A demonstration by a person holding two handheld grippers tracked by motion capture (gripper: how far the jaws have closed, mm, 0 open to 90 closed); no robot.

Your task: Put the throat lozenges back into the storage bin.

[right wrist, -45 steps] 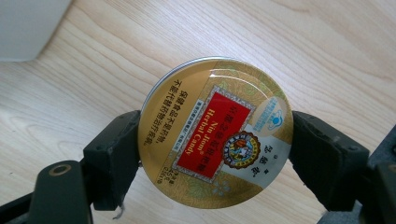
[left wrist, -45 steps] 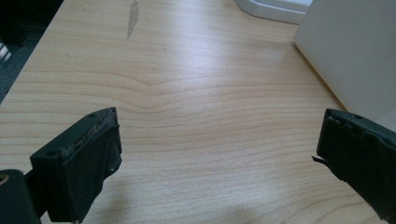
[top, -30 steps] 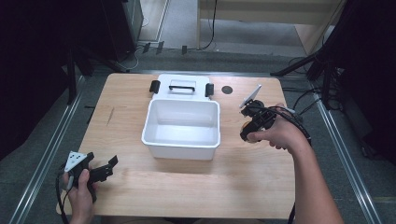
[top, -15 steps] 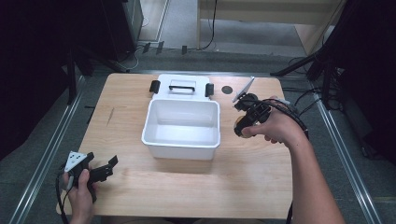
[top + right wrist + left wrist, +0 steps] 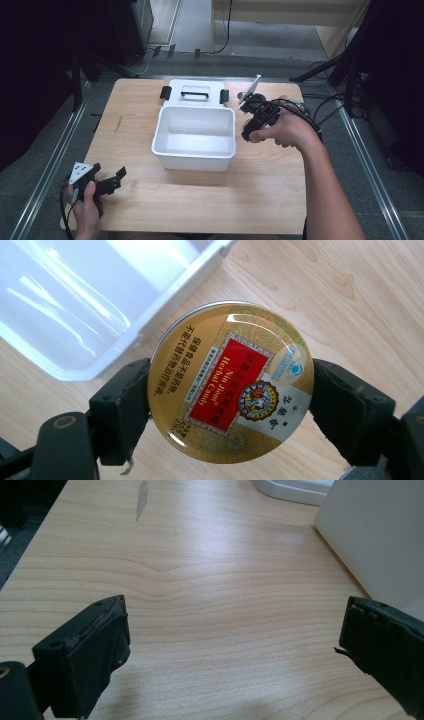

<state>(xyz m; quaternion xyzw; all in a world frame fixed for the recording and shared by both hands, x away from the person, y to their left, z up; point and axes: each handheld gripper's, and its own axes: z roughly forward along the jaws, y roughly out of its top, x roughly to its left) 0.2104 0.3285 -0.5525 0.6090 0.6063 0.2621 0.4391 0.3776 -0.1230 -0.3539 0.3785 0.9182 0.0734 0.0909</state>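
Your right gripper (image 5: 230, 405) clamps the round gold candy tin with a red label (image 5: 231, 381) just right of the white rectangular plastic tub (image 5: 196, 137), while your left gripper (image 5: 107, 184) rests wide open, holding nothing, at the wooden table's (image 5: 250, 200) near-left corner.

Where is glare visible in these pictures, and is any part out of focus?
Right gripper view: glare streaks on the round golden candy tin and the white plastic box. Left gripper view: soft sheen on the wooden table, near jaws slightly blurred. High view: even light.
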